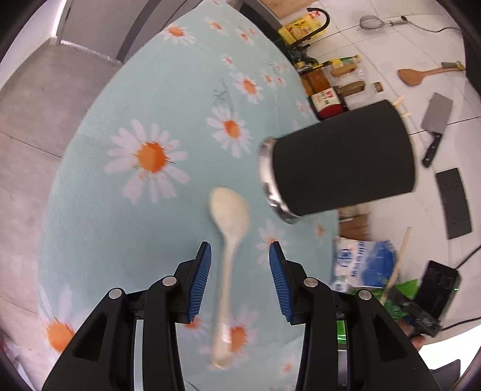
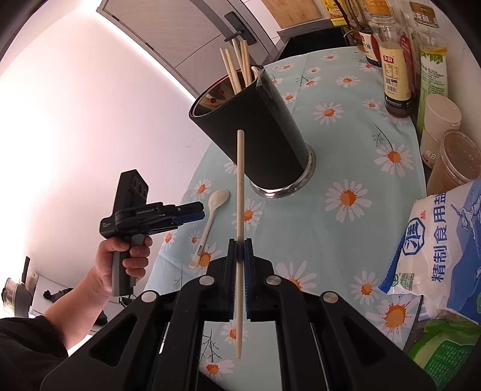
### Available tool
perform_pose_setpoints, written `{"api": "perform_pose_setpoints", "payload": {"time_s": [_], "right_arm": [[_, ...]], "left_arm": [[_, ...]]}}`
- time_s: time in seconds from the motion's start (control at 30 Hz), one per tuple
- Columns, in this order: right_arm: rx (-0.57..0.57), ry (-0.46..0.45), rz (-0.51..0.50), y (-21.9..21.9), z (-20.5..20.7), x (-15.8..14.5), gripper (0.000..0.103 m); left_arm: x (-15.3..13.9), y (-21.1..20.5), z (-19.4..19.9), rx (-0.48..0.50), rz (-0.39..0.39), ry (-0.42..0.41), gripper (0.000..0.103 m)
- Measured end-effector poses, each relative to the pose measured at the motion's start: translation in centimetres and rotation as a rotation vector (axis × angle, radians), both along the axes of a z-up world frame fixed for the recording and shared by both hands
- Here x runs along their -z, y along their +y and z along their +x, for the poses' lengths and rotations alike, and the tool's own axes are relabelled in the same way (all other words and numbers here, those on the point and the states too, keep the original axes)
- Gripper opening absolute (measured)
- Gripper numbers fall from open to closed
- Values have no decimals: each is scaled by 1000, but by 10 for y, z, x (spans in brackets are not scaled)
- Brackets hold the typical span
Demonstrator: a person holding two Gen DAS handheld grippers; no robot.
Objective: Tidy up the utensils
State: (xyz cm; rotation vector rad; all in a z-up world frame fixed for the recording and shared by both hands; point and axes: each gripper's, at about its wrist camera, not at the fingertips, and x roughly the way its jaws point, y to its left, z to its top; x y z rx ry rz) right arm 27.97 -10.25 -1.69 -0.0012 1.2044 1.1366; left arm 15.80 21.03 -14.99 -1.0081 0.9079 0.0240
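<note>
A cream spoon (image 1: pixel 228 237) lies on the daisy tablecloth (image 1: pixel 126 99). My left gripper (image 1: pixel 240 255) is open above it, one blue pad on each side of its handle, not touching. The black utensil holder (image 1: pixel 339 162) stands just beyond to the right. In the right wrist view my right gripper (image 2: pixel 239 255) is shut on a wooden chopstick (image 2: pixel 240 192) held upright in front of the holder (image 2: pixel 255 132), which holds several chopsticks (image 2: pixel 237 66). The spoon (image 2: pixel 210 219) and left gripper (image 2: pixel 192 215) show at the left.
Sauce bottles (image 2: pixel 396 69) and jars (image 2: pixel 454 159) line the table's far side. A salt bag (image 2: pixel 436 249) and a green packet (image 2: pixel 445 349) lie at the right. A cleaver (image 1: pixel 434 126), a wooden spatula (image 1: pixel 421 75) and a strainer (image 1: pixel 372 22) hang on the tiled wall.
</note>
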Motion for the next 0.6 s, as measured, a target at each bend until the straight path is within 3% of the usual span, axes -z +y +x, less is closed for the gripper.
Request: {"api": "perform_pose_setpoints", "payload": {"time_s": [0.3,0.47,0.53,0.6], "right_arm": [[11,7,-9,-3,6,2,6],[6,19,-3,-1,6,6,6],[6,23,-3,-1,4,7,6],[6,25,-4,0,4,8,6]], "left_arm": [[3,-10,16,106,-1,-74,43],[-9,-30,28,156,167,-41,43],[-13,-43,32,190,288,-8,34],[-15,-51,35,211,387,27,15]]}}
